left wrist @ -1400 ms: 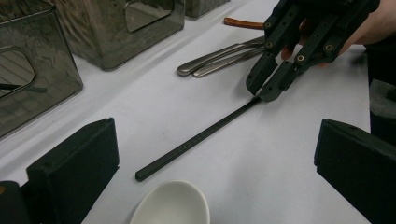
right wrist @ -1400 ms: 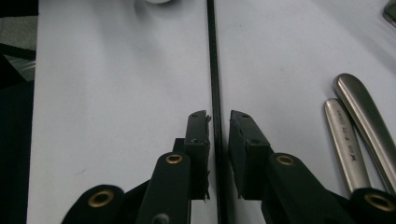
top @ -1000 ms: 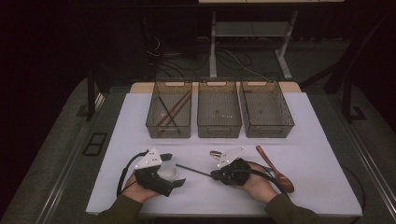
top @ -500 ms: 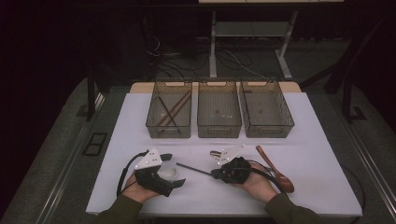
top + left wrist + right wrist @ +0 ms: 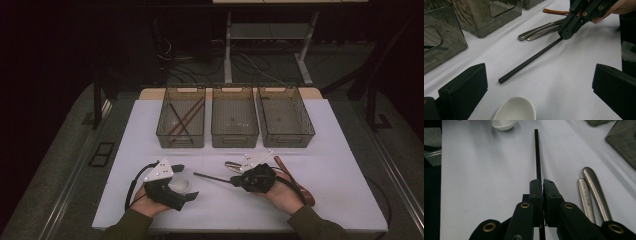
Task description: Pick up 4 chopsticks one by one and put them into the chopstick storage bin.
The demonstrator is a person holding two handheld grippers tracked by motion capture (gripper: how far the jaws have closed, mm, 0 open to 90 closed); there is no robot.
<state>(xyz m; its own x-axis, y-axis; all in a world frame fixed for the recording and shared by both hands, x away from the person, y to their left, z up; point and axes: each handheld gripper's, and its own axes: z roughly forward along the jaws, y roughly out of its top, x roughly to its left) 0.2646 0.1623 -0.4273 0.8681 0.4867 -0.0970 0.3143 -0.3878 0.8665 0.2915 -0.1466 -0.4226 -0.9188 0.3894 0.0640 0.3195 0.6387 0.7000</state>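
The right gripper [image 5: 542, 185] is clamping a thin black square chopstick [image 5: 537, 152] lying on the white table [image 5: 484, 182]. The left gripper [image 5: 539, 82] is resting wide open beside a white ceramic spoon [image 5: 515, 109].

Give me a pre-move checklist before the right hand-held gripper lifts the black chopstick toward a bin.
1. Grip: right hand-held gripper has its jaws closed on the black chopstick: ok.
2. Grip point: it holds the stick near one end, so the long free end may droop: not ok.
3. Stick's free end is apart from the white spoon: ok.
4. Metal utensil handles lie beside the jaws, not touching them: ok.
5. Left hand-held gripper is open over the white spoon, off the stick: ok.
6. Left bin already holds sticks, with room left: ok.
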